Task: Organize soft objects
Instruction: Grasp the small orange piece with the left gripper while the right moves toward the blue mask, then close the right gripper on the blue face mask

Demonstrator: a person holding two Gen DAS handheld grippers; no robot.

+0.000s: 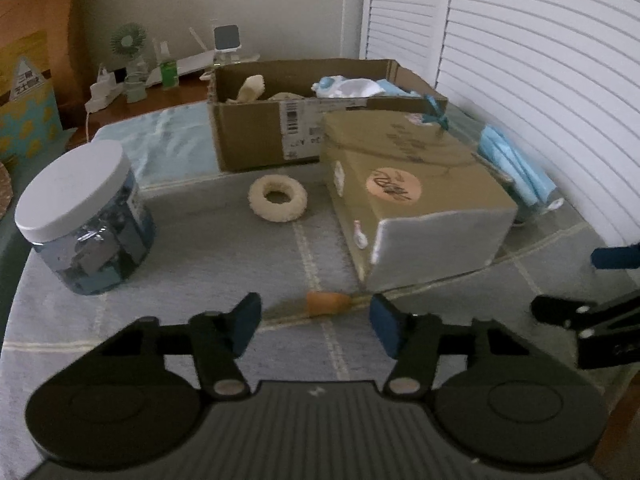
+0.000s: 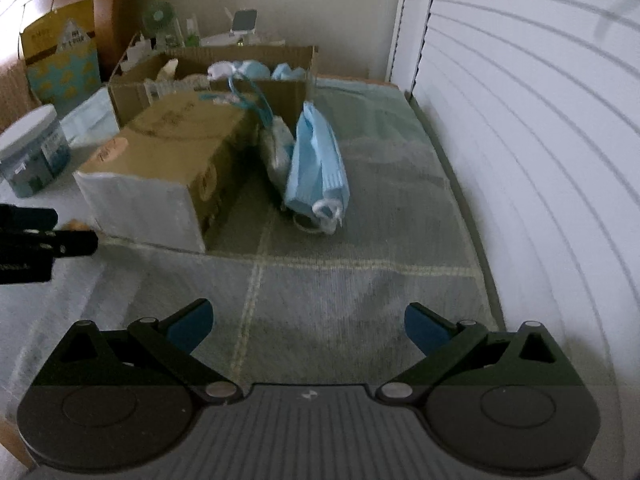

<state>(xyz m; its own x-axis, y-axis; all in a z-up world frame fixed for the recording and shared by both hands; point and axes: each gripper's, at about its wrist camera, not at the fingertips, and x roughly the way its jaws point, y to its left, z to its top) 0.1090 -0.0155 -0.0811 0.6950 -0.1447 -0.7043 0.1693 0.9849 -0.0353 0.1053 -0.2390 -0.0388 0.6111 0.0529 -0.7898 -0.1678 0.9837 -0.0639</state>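
Hovering low over the table, both grippers empty.
Left gripper gapes near a small orange piece; right gripper spread wide, level.

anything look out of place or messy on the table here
Yes. A cream plush ring and a small orange piece lie loose on the cloth outside the open box. Blue face masks are slumped against the closed box.

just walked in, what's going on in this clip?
Someone is tidying soft items with two handheld grippers. Both the left gripper and right gripper are open and empty above the grey cloth-covered table. The open cardboard box already holds some. A cream fuzzy ring, a small orange piece and blue face masks remain outside.
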